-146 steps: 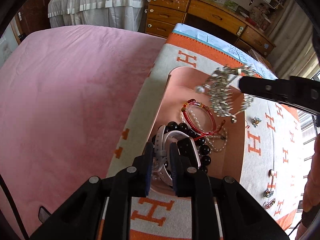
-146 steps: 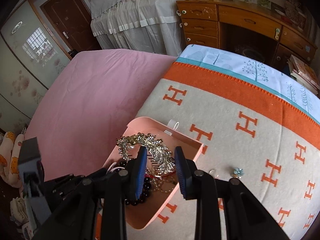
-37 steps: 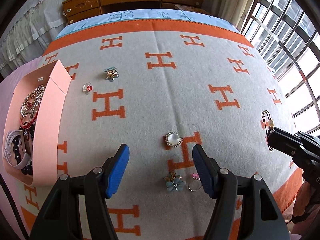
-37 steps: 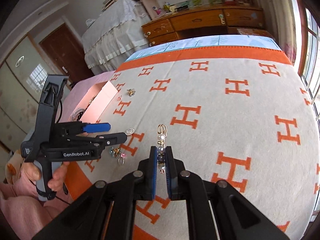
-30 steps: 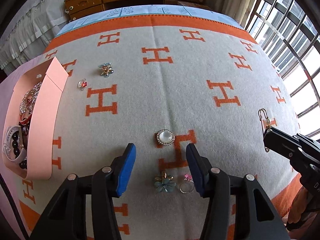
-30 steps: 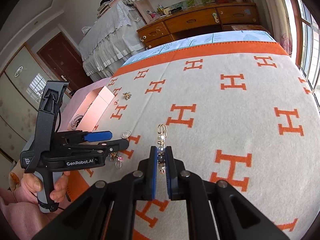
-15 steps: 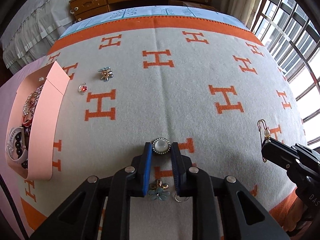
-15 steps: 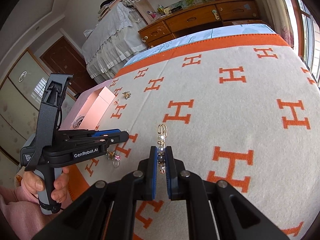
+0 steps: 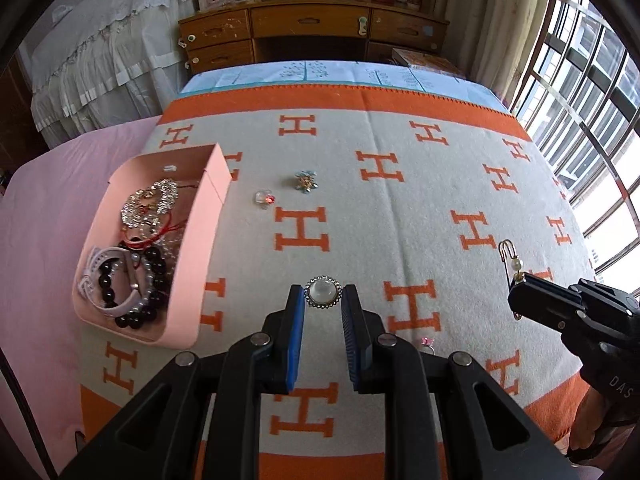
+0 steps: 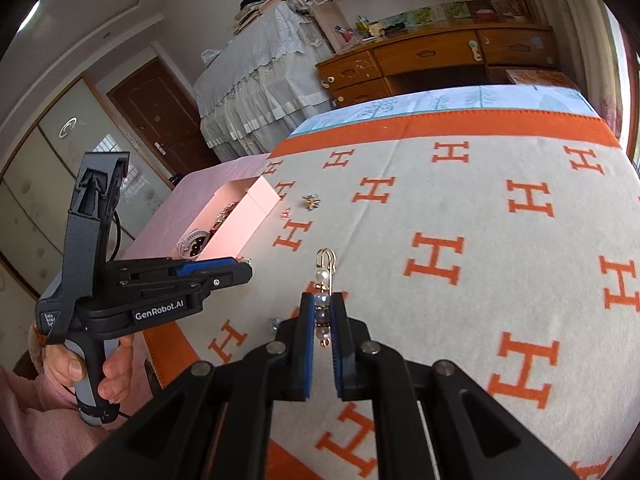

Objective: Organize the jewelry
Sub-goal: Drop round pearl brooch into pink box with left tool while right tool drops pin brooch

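Note:
My left gripper [image 9: 323,300] is shut on a round white brooch [image 9: 323,292] with a sparkly rim and holds it above the blanket. My right gripper [image 10: 323,307] is shut on a gold pearl pin [image 10: 323,280]; the pin also shows in the left wrist view [image 9: 510,258]. A pink box [image 9: 202,216] at the left holds a silver tiara, dark beads, a red bracelet and a white watch. The box also shows in the right wrist view [image 10: 244,216].
On the H-pattern blanket [image 9: 400,208] lie a small clear-and-red charm [image 9: 264,199], a blue-gold flower brooch [image 9: 306,181] and a pink ring [image 9: 427,343]. A pink sheet [image 9: 40,216] lies left of the box. A wooden dresser [image 9: 312,32] stands behind.
My left gripper closed on the white brooch and lifted it, turning toward the pink box. My right gripper still holds the pearl pin.

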The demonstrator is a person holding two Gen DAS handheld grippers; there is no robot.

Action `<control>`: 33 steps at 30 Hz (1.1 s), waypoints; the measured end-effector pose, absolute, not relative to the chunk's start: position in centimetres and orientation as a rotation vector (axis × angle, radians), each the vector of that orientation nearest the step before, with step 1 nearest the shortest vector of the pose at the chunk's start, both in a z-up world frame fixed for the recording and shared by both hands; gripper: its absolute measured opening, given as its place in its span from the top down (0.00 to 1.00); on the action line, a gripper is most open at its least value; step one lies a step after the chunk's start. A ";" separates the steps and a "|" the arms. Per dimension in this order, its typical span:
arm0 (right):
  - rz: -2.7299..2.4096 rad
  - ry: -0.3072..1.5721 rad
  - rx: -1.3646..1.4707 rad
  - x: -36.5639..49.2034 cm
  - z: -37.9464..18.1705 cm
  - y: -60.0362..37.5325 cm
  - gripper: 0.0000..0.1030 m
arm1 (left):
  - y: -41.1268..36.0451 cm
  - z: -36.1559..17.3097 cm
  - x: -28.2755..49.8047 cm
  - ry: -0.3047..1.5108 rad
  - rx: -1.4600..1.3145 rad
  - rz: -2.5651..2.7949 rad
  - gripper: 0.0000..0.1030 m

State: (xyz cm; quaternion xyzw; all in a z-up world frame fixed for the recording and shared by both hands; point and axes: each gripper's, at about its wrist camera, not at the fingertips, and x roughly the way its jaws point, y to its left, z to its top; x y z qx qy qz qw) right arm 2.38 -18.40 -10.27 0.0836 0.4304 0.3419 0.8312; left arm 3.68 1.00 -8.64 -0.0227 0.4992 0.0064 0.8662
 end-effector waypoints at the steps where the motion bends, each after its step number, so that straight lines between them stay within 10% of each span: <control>1: 0.744 0.908 0.157 2.4 -9.8 -17.4 0.93 | 1.9 -7.8 3.5 1.026 -0.052 0.029 0.84; 15: 0.875 0.895 0.110 5.8 -0.6 -2.3 0.93 | 15.6 1.1 3.4 0.847 -0.206 0.133 0.84; 33: 0.627 1.262 0.138 15.5 -11.6 7.1 0.92 | 15.4 -10.5 6.7 1.043 -0.346 0.025 0.82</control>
